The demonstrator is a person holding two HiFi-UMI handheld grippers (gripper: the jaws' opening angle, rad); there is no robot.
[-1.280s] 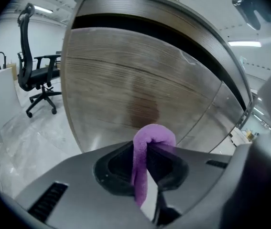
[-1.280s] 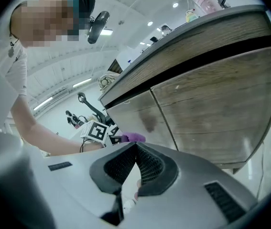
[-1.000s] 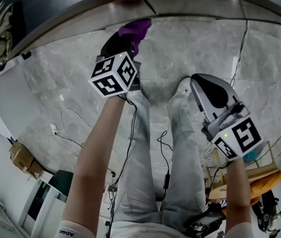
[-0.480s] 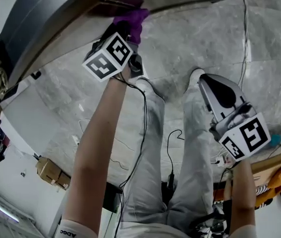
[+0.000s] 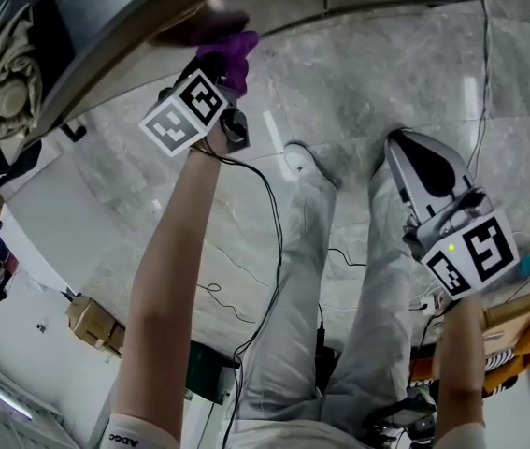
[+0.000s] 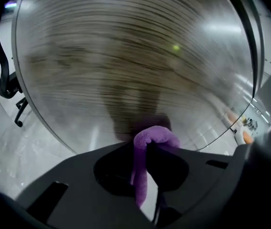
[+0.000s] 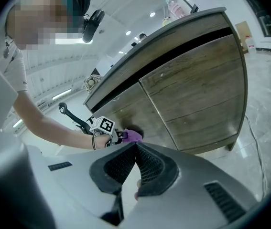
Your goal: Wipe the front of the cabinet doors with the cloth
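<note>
A purple cloth (image 6: 149, 140) is pinched between the jaws of my left gripper (image 6: 147, 149), and its bunched end presses against the wooden cabinet door (image 6: 125, 61). In the head view the left gripper (image 5: 222, 87) reaches up to the door's lower part with the cloth (image 5: 227, 50) at its tip. The right gripper view shows the cloth (image 7: 133, 135) against the left door (image 7: 125, 113) of the wood-grain cabinet (image 7: 197, 85). My right gripper (image 5: 423, 171) hangs low at the right, away from the cabinet, jaws shut and empty (image 7: 136, 149).
The person's legs in grey trousers (image 5: 302, 297) stand on a marble floor (image 5: 386, 82). Cables (image 5: 246, 269) trail on the floor. A dark office chair (image 6: 6, 87) stands left of the cabinet. A cardboard box (image 5: 92, 324) and wooden furniture (image 5: 517, 325) lie behind the person.
My left gripper has slid leftward along the door with the cloth. The right gripper has stayed low at the right, shifting only slightly.
</note>
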